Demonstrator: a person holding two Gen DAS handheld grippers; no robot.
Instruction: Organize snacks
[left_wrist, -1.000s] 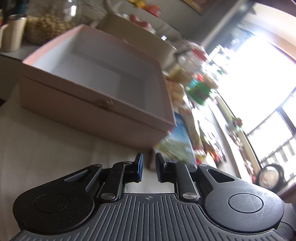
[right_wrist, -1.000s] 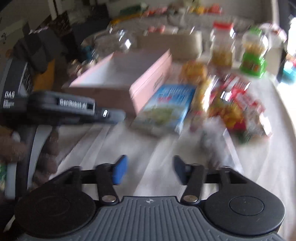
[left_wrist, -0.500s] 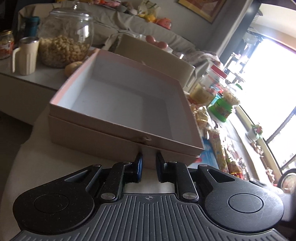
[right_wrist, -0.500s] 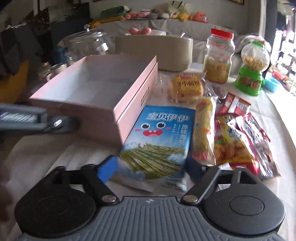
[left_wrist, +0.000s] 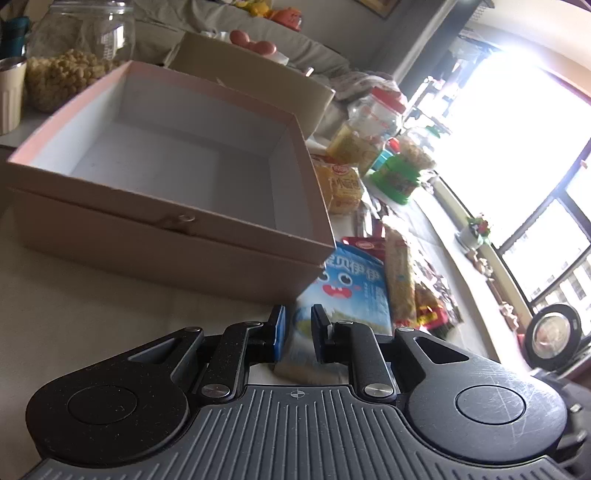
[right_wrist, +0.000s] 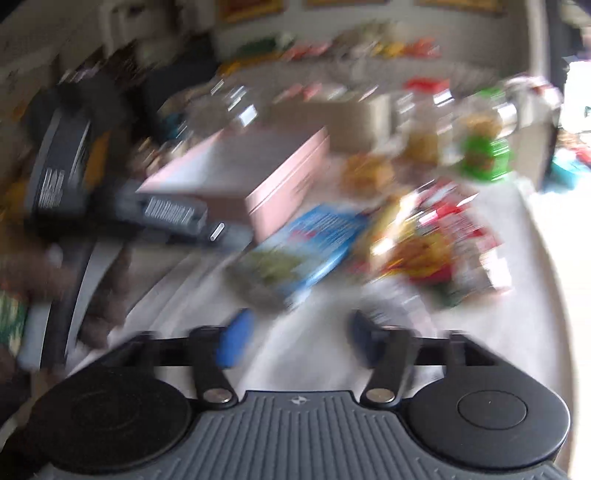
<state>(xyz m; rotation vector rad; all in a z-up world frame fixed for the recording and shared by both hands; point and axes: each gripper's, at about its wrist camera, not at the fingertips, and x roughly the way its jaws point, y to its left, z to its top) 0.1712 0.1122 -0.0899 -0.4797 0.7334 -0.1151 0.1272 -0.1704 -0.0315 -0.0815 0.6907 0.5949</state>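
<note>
An open pink box (left_wrist: 177, 173), empty inside, sits on the cloth-covered table; it also shows blurred in the right wrist view (right_wrist: 255, 177). A blue snack bag (left_wrist: 351, 291) lies just right of the box, seen again in the right wrist view (right_wrist: 306, 240). My left gripper (left_wrist: 297, 332) is nearly shut with a narrow gap, empty, low over the near end of the blue bag. My right gripper (right_wrist: 295, 339) is open and empty, above the cloth short of the blue bag. The left gripper's body (right_wrist: 110, 210) shows at the left of the right wrist view.
Several snack packets (left_wrist: 402, 280) lie right of the blue bag. A yellow packet (left_wrist: 343, 184), a red-lidded jar (left_wrist: 369, 129) and a green-based candy dispenser (left_wrist: 399, 173) stand beyond. A beige box (left_wrist: 258, 70) and a glass jar (left_wrist: 74, 48) sit behind the pink box.
My left gripper has swung right and down to the blue bag's near end. My right gripper has pulled back from the bag and narrowed somewhat; its view is now motion-blurred.
</note>
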